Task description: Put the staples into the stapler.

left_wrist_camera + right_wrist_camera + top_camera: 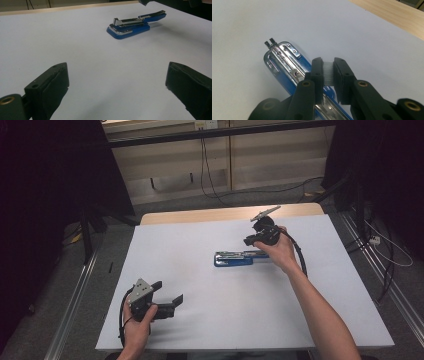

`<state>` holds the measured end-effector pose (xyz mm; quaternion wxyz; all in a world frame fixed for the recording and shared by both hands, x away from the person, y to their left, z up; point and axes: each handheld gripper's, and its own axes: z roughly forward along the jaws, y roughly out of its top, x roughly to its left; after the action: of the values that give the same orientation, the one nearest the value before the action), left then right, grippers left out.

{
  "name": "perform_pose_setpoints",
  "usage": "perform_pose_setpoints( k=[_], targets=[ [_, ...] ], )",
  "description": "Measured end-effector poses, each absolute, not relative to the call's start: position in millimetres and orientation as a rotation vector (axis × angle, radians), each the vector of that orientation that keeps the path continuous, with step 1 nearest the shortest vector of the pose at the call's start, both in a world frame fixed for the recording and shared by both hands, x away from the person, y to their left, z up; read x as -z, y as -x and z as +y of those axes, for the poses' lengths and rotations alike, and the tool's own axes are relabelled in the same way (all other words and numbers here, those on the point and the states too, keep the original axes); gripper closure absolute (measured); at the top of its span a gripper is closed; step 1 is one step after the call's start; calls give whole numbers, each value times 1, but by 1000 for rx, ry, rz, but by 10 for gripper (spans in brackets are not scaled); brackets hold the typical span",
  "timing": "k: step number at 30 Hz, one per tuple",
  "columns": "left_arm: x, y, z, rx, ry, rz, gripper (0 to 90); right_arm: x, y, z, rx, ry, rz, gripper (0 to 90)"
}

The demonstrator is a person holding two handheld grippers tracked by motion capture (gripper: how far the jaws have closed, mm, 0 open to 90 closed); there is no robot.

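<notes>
At the middle of the white table (200, 320), a blue stapler (233, 258) is seen lying open, its long axis running left to right across the surface, the metal staple channel exposed. The right gripper (328, 72) is held directly over the stapler's right end, its jaws drawn narrow around a small white strip of staples (328, 72), which appears aligned for loading into the channel just below. The left gripper (169, 295) is kept near the table's front left corner, jaws spread wide with nothing between them, well apart from the stapler, which lies ahead of it and to its right. The right hand (280, 251) is plainly the nearer.
</notes>
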<state>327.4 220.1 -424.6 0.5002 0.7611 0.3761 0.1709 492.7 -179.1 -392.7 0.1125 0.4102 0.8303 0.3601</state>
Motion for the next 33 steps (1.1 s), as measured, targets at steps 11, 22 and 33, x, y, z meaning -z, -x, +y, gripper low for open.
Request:
perform_pose_setpoints(
  k=[11, 22, 33],
  targets=[
    [425, -327, 220, -411, -1838, 908, 51, 393, -488, -171, -1095, -1147, 2464, 794],
    [424, -326, 220, -414, -1828, 915, 52, 393, -486, -159, -1130, -1076, 2491, 794],
    [424, -327, 220, -421, -1838, 913, 43, 393, -485, -151, -1153, -1035, 2516, 794]
  ],
)
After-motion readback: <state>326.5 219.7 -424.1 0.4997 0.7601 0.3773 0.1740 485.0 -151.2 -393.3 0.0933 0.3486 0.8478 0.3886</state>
